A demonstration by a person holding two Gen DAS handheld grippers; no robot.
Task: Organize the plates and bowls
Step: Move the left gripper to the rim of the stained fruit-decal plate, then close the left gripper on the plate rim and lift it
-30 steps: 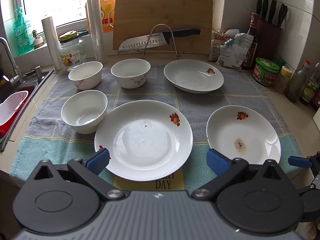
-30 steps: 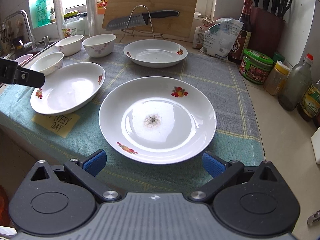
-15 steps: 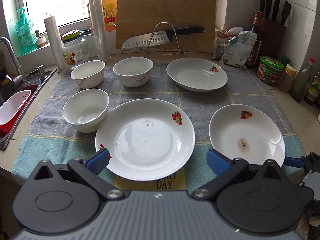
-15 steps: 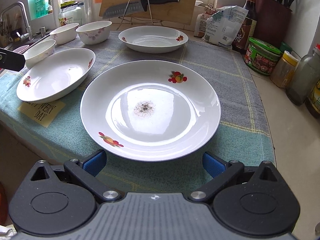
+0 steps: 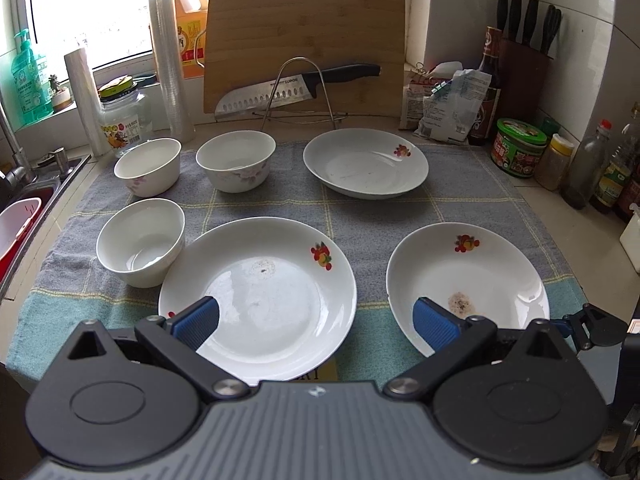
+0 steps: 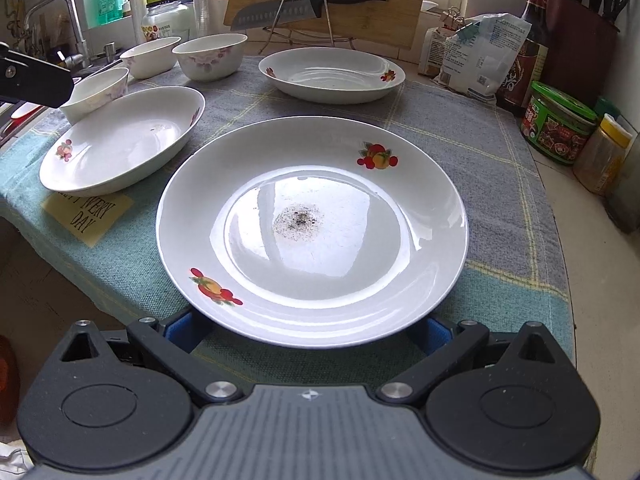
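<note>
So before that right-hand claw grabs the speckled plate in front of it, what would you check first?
1. Right gripper jaws spread wide: ok.
2. Speckled plate rim between its fingers: ok; the near rim hides the blue pads.
3. Fingers low enough to go under the rim: cannot tell.
4. Plate flat on the towel: ok.
5. Left gripper apart from that plate: ok; it is open over the neighbouring plate.
6. Stacking spot chosen: cannot tell.
</note>
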